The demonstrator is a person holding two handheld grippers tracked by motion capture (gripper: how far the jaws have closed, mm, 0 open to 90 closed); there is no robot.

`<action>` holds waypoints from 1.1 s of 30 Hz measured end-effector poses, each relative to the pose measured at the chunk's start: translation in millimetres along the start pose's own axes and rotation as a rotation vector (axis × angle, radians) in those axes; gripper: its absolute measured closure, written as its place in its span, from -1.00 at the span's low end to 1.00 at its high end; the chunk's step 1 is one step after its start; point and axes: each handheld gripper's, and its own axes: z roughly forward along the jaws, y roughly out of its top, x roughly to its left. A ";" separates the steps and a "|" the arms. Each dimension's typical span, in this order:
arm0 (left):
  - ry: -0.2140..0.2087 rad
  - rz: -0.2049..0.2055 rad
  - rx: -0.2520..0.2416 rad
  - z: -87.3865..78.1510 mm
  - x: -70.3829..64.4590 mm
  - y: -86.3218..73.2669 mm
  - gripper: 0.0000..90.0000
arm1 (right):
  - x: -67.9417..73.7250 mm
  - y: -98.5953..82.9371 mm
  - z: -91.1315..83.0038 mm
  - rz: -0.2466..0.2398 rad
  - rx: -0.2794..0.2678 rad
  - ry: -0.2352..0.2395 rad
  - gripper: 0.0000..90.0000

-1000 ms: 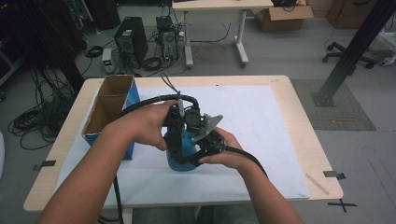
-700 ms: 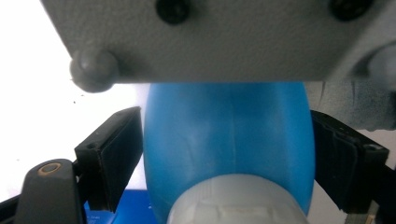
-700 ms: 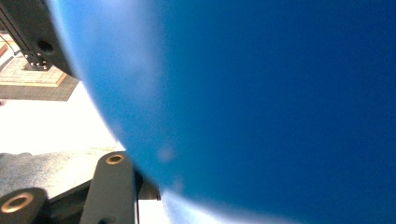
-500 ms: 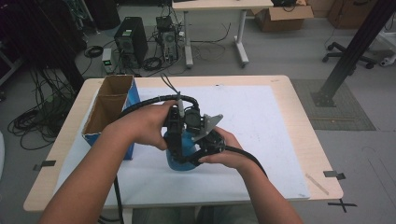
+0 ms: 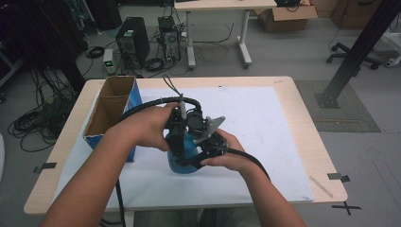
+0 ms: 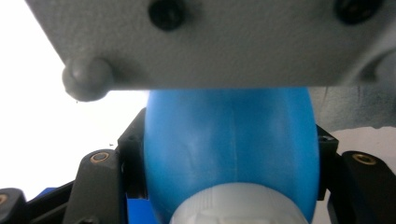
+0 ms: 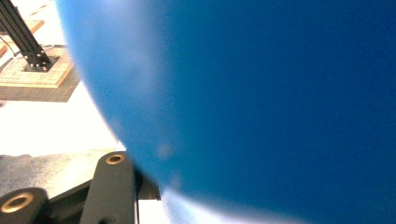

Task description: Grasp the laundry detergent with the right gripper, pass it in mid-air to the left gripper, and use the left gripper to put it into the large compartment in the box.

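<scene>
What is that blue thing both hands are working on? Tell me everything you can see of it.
The blue bottle looks like smooth, glossy plastic with a rounded, bulging body and a faint seam down its side. A whitish ribbed part, perhaps its cap, shows at one end. It stands near the front middle of the white sheet on the table. The left tool clamps it from both sides, its black jaws pressed against the body; the right tool sits close against its lower side.

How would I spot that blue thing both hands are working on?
Find the white sheet on the wooden table. Near its middle, right of the open cardboard box, stands a rounded blue bottle. It is smooth, glossy plastic, and the left tool clamps it.
</scene>
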 end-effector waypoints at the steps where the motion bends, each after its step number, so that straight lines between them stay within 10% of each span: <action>1: 0.003 0.000 0.005 0.3 -0.3 0.3 -0.16 | -0.1 -0.1 0.0 -0.002 0.000 -0.001 0.00; 23: 0.010 -0.018 0.036 -6.9 -3.0 2.1 -0.13 | 2.0 3.2 -1.1 -0.013 -0.021 -0.005 -0.03; 33: 0.014 -0.035 0.038 -9.2 0.7 1.3 -0.13 | 3.1 -3.0 -9.4 0.014 -0.041 -0.027 -0.44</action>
